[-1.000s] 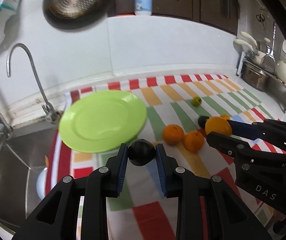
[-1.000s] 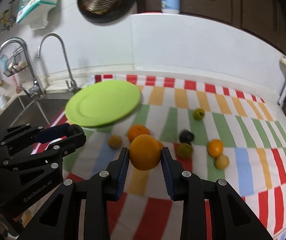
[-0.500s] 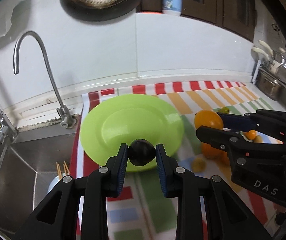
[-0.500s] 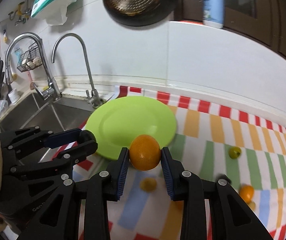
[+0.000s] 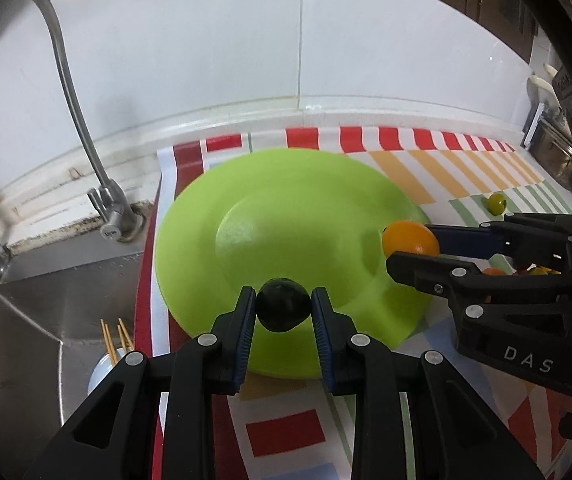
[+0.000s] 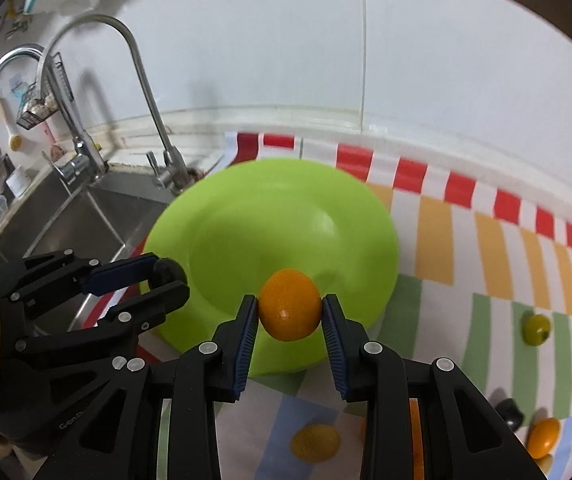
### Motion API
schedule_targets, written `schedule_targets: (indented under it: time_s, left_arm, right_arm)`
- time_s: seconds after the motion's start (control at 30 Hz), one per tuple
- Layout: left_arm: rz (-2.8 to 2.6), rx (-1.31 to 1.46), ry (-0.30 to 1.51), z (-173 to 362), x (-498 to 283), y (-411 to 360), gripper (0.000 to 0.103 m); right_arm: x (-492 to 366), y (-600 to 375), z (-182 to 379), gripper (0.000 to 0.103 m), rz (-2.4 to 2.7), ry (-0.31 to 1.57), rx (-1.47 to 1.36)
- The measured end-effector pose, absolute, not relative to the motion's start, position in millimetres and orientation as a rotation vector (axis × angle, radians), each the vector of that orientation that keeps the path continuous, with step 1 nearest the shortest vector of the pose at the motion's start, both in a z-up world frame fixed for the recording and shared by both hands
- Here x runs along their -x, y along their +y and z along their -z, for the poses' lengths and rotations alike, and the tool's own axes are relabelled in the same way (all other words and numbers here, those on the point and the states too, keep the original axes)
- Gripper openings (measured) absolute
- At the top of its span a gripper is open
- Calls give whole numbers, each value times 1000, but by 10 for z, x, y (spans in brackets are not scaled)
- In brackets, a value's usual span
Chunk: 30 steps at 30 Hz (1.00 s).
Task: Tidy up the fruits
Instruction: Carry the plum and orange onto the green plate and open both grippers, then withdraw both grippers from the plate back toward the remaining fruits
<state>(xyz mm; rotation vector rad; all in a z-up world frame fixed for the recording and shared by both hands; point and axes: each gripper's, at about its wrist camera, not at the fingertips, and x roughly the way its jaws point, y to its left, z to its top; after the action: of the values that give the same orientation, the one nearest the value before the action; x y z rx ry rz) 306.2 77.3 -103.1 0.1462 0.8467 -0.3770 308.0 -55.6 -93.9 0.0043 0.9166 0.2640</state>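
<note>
Two hand-held grippers, each carrying a fruit, are poised at the near edge of a lime-green plate (image 5: pixel 246 208) on a striped cloth (image 5: pixel 282 432) beside a kitchen sink.

Nearest the plate's front rim, the left gripper (image 5: pixel 283 309) is closed on a dark round fruit (image 5: pixel 283 309), pinched between its two blue-lined fingers. The fruit hangs over the plate's near rim, so the plate's flat centre lies straight ahead of it and slightly below. The fruit looks nearly round, with no clear long axis.

At the plate's right rim, the right gripper (image 6: pixel 290 310) is clamped on an orange (image 6: pixel 290 305), held side to side. In its own view the orange also sits over the near rim, with the plate's well directly beyond. Both grippers appear about equally near the plate. The two come at it from neighbouring sides and are close together, so they could crowd each other over the middle.

Nothing lies on the plate, and nothing stands between either fruit and its centre.

To the right of the plate, on the cloth, other fruits wait: a small green one (image 6: pixel 537 329), a yellow-orange one (image 6: pixel 315 442) and a dark one (image 6: pixel 510 412).

Left of the plate is the steel sink (image 5: pixel 26 320). Behind the plate's left side rises a curved tap (image 5: pixel 74 120), then the white wall.
</note>
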Motion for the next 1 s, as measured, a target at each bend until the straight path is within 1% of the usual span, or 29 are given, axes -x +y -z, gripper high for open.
schedule_targets:
  time_s: [0.17, 0.23, 0.27, 0.3, 0.33, 0.37, 0.53, 0.57, 0.73, 0.8, 0.93, 0.97, 1.0]
  left_arm:
    - [379, -154, 859, 1047, -3112, 785, 29]
    - [378, -152, 864, 1040, -3118, 799, 33]
    - [377, -152, 861, 1033, -3116, 805, 37]
    - [367, -157, 858, 1020, -3105, 815, 40]
    - [361, -158, 856, 1008, -3095, 825, 40]
    - [361, -156, 850, 983, -3072, 841, 40]
    - [336, -133, 816, 774, -2912, 928, 41]
    - [327, -133, 812, 725, -2871, 937, 44]
    - [324, -133, 758, 483, -2622, 945, 49]
    - [332, -127, 739, 418, -2524, 932, 53]
    - [361, -114, 708, 299, -2314, 908, 58]
    - [363, -109, 705, 277, -2276, 903, 60]
    - [368, -104, 698, 254, -2237, 902, 62]
  right_arm:
    - [-3136, -520, 1013, 34, -258, 934, -11]
    - [-3149, -520, 1017, 34, -255, 930, -13]
    - [-3150, -524, 1012, 34, -251, 927, -16]
    - [-3144, -535, 997, 37, -244, 920, -22]
    - [-3129, -551, 974, 43, -233, 912, -29]
    - [-3113, -568, 954, 44, -225, 904, -36]
    - [-2903, -649, 778, 45, -182, 845, -43]
    - [-2856, -667, 747, 45, -173, 835, -45]
    - [-2516, -726, 559, 45, -126, 771, -25]
    - [-2385, -750, 491, 45, -115, 752, -25]
    - [-2142, -805, 367, 45, -91, 721, -38]
    - [-2091, -815, 337, 45, -87, 715, -41]
    - [-2026, -835, 307, 49, -80, 706, -45]
